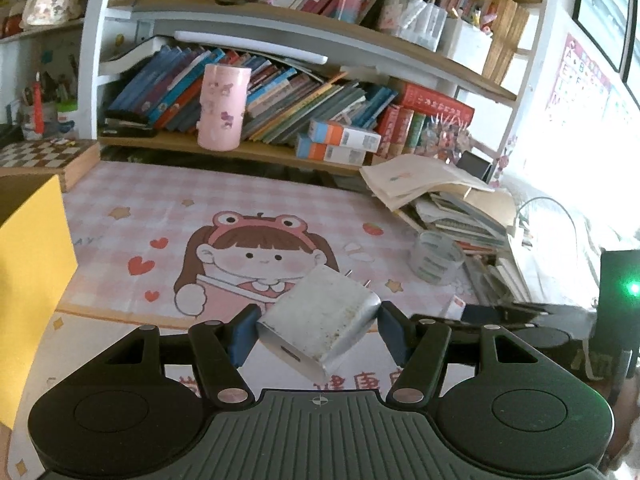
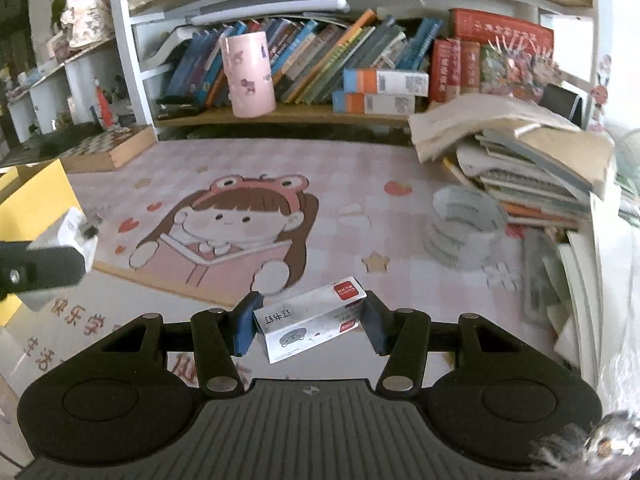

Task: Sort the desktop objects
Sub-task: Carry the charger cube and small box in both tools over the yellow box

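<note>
The desk is covered by a pink checked mat (image 2: 360,168) printed with a cartoon girl. At centre right of the right wrist view, a roll of clear tape (image 2: 464,232) is stood on the mat. A heap of books and papers (image 2: 520,160) is piled at right, and a chessboard box (image 2: 108,148) is seen at upper left.
</note>
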